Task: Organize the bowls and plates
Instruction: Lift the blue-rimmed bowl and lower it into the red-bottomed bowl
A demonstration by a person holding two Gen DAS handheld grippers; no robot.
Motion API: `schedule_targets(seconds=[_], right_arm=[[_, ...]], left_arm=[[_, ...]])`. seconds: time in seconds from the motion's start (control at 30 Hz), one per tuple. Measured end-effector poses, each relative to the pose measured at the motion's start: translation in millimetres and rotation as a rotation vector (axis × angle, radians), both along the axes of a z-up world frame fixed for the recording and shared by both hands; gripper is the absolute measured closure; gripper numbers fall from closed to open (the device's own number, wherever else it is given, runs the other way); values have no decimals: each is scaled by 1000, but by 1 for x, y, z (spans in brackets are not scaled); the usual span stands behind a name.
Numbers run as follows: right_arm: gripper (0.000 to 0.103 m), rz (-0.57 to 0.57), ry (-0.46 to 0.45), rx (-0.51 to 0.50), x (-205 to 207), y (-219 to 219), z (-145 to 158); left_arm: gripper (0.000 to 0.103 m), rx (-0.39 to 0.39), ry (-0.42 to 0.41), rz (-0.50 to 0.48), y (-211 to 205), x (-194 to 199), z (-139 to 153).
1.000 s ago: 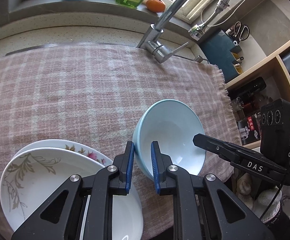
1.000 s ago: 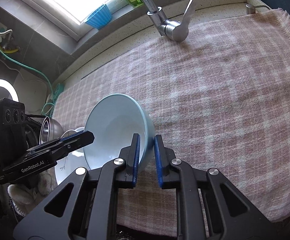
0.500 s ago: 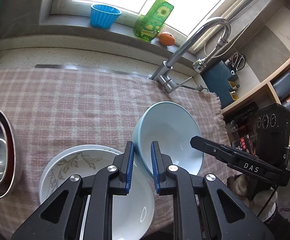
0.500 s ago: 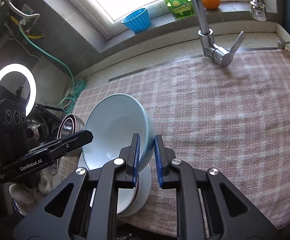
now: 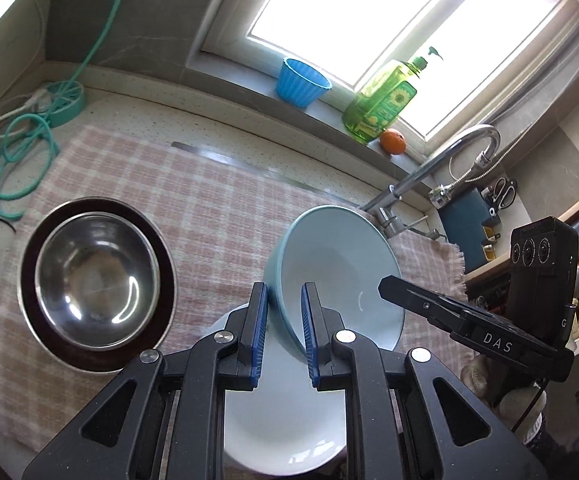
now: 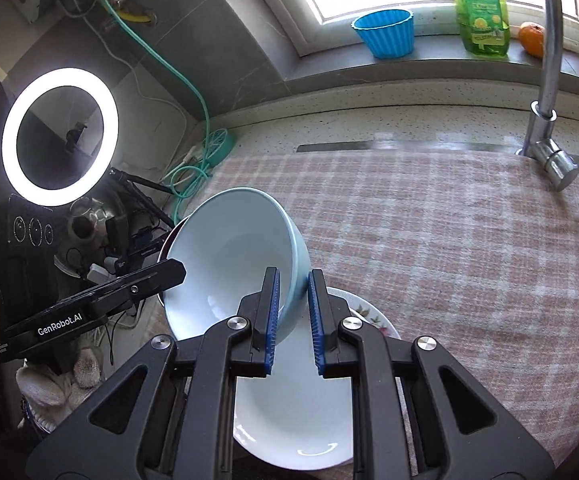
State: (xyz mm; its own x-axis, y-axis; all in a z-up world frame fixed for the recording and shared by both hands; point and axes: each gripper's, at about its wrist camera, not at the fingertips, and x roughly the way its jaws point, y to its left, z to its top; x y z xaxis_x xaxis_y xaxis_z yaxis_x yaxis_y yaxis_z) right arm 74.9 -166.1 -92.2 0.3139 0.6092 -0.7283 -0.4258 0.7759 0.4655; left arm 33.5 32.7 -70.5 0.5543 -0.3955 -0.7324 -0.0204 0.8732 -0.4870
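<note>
Counter [image 5: 137, 120] first: it spreads out ahead of both tools under a pink checked cloth [image 5: 217, 208], with the tap [image 6: 549, 80] beyond on the right side. Ahead and left of my left hand-held gripper [image 5: 283, 334] sits a steel bowl [image 5: 97, 276] nested in a dark-rimmed one. Directly beneath both tools lies a stack of white plates [image 6: 301, 412], a floral rim [image 6: 373, 316] peeking out just beside my right hand-held gripper [image 6: 292, 320]. Smallest, and the piece in hand, is the pale blue bowl [image 5: 337, 272]: each tool is clamped on an opposite side of its rim, holding it tilted in the air above the plates. I judge this as the carrying step. Next I would level it and lower it where it belongs, possibly the steel bowls, though I can't tell the intended spot, then release both sides together.
</note>
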Motion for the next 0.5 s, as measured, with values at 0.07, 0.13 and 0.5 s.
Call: schedule_targets(seconds=[0.07,0.13,0.5], right_arm=[[88,25,-1,-2,1,16,0],[88,49,-1,-5,2,32,-1],[88,146,5,-24,8,103,-9]], left_arm=[[88,-3,-1,31,14,-4,0],[88,-8,0,59,27,-7,0],[88,-7,14,172,87,-20,-7]])
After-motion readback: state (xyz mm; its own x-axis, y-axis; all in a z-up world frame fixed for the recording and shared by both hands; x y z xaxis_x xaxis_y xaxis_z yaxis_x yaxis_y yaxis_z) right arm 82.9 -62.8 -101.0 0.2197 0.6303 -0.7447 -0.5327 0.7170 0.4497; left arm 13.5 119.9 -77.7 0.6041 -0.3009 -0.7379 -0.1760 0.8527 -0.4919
